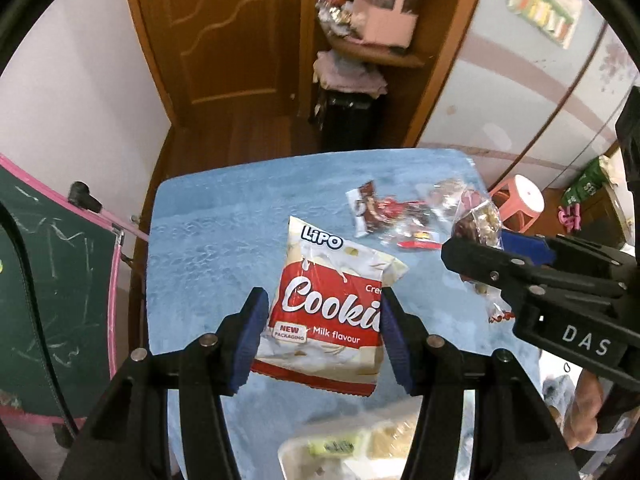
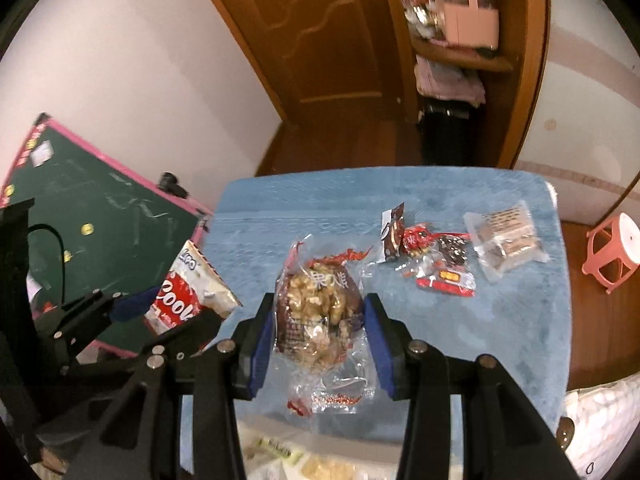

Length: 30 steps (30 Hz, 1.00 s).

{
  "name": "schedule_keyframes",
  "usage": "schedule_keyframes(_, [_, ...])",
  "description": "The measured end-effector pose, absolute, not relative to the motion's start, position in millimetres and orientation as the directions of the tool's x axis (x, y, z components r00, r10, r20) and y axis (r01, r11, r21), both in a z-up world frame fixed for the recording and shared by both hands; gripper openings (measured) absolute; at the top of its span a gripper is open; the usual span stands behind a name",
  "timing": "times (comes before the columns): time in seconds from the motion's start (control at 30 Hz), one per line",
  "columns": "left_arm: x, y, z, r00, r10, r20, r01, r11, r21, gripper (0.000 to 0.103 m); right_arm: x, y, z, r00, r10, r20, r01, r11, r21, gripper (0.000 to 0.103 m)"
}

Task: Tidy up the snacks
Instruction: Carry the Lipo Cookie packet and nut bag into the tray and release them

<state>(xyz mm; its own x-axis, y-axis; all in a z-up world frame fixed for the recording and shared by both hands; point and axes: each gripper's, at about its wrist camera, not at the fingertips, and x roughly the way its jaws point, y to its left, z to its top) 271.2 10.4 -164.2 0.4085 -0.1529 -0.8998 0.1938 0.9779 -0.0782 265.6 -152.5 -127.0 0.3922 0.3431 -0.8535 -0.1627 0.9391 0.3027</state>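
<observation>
My left gripper (image 1: 322, 312) is shut on a red and white Lipo cookie bag (image 1: 332, 304), held up above the blue table cover (image 1: 208, 240). My right gripper (image 2: 320, 320) is shut on a clear bag of walnuts (image 2: 320, 308), also lifted off the table. In the right wrist view the cookie bag (image 2: 188, 292) shows at left in the left gripper. In the left wrist view the walnut bag (image 1: 478, 220) sticks out of the right gripper at right. Several small snack packets (image 2: 432, 256) lie on the far right of the cover.
A white tray (image 1: 320, 452) with snacks sits at the near edge of the table. A green chalkboard (image 2: 92, 216) with a pink frame leans at left. A pink stool (image 2: 612, 248) stands right of the table. A wooden door and shelf stand behind.
</observation>
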Motion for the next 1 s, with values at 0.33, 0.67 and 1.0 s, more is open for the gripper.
schedule_keyframes(0.33, [147.2, -15.9, -104.1, 0.461, -0.217, -0.861, 0.218, 0.968, -0.127, 0.054, 146.0, -184.5, -63.3, 0.47, 0.398, -0.788, -0.247, 0.916, 0.315, 0.044])
schedule_keyframes(0.67, [47.2, -22.9, -90.4, 0.52, -0.24, -0.82, 0.218, 0.965, -0.144, 0.055, 47.6, -199.5, -51.1, 0.527, 0.39, -0.755, -0.287, 0.918, 0.273, 0.044])
schedule_keyframes(1.0, [-3.5, -19.9, -127.3, 0.519, -0.246, -0.819, 0.153, 0.969, -0.195, 0.055, -5.1, -214.4, -72.3, 0.56, 0.346, -0.753, -0.235, 0.938, 0.255, 0.044])
